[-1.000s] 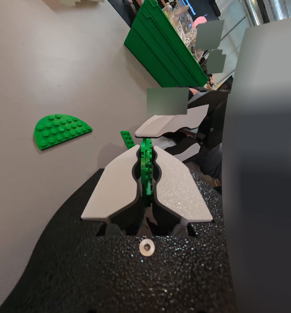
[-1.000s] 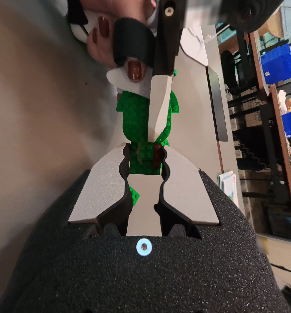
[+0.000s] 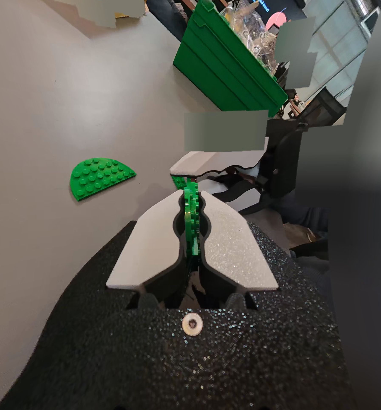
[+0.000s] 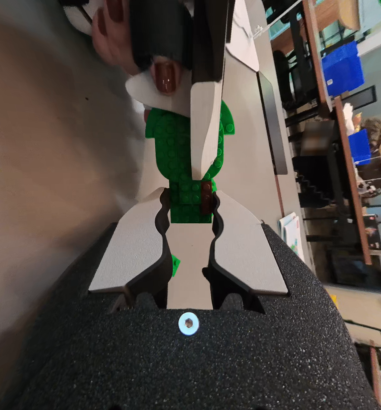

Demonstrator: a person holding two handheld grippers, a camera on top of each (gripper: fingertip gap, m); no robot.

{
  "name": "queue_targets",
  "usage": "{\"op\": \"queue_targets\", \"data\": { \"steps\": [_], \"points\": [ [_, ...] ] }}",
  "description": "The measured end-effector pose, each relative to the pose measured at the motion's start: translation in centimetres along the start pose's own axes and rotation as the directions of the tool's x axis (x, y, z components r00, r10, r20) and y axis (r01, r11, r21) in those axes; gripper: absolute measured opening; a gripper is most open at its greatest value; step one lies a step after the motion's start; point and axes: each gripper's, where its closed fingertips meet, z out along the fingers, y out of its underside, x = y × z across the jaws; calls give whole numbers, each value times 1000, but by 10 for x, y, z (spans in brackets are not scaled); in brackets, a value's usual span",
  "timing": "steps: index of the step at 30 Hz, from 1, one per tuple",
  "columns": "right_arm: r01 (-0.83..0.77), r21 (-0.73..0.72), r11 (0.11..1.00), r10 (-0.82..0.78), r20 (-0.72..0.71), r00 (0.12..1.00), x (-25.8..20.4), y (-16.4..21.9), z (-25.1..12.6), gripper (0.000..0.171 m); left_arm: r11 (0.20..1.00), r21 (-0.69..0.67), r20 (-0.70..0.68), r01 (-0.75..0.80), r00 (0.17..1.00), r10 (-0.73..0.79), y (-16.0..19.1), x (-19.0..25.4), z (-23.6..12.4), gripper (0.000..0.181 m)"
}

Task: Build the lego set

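Note:
A flat green lego assembly (image 4: 174, 150) with a brown strip (image 4: 206, 197) is held in the air between both grippers. My left gripper (image 3: 191, 195) is shut on it, and the assembly shows edge-on (image 3: 191, 221) between its fingers. My right gripper (image 4: 190, 195) is closed on the narrow lower end, with both fingertips against its sides. A left gripper finger (image 4: 205, 133) crosses the assembly's face in the right wrist view. A right gripper finger (image 3: 207, 168) shows just beyond the assembly's tip in the left wrist view.
A green half-round plate (image 3: 100, 177) lies on the grey table (image 3: 74, 99) to the left. A small green plate (image 3: 179, 182) lies under the right gripper. A green bin (image 3: 225, 66) of bagged parts stands at the back. A small green piece (image 4: 175, 266) lies on the table below. My two grippers' fingertips are within a few centimetres of each other. About 7 cm separates my right fingertips from the small green piece (image 4: 175, 266).
Both grippers keep their hold on the assembly. The pair has shifted slightly over the table, and the half-round plate sits a little further right in the left wrist view.

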Motion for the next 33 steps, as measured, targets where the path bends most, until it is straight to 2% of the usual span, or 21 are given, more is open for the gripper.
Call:
{"op": "queue_targets", "data": {
  "steps": [9, 28, 30, 33],
  "points": [
    [194, -77, 978, -204, -145, 968, 8, -2, 0, 36, 994, 41, -50, 104, 994, -101, -5, 1, -4, 8],
    [270, -53, 961, -275, -200, 940, 9, -4, 1, 36, 990, 38, -65, 139, 989, -136, -4, -1, -5, 8],
    [224, -29, 974, -225, -177, 958, 8, -4, 2, 36, 996, 24, -31, 84, 996, -83, -2, -2, -4, 8],
    [39, 51, 998, -34, -91, 995, 6, -6, 1, 36, 999, 3, 24, -43, 999, 43, -3, 0, -4, 8]
  ]
}}
